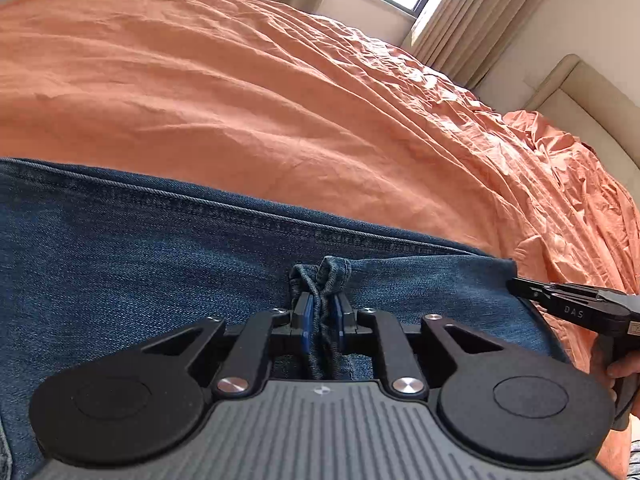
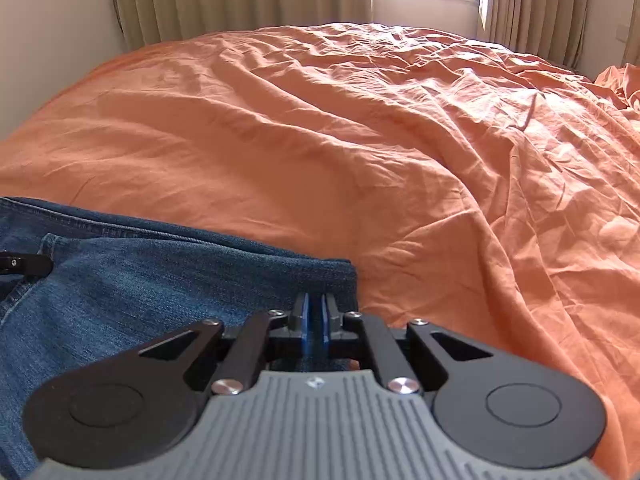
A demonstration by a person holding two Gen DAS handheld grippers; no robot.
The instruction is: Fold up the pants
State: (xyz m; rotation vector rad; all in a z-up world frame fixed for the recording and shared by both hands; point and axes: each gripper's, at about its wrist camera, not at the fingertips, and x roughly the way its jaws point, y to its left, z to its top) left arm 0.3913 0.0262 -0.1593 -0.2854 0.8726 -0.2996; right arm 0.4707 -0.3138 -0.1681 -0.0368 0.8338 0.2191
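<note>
gripping step: l gripper (image 1: 322,320) pinching bunched denim fold, r gripper (image 2: 316,322) clamped tight on hem edge of jeans (image 2: 140,280) lying flat on orange bedsheet (image 2: 360,140), nxt prob needs both lifting tog & carrying edge over w/o slipping.

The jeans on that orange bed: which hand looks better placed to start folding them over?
Probably the right. The right tool pinches the jeans at their end corner, free to swing over. The left tool grips a bunched fold mid-fabric, better for anchoring.
</note>
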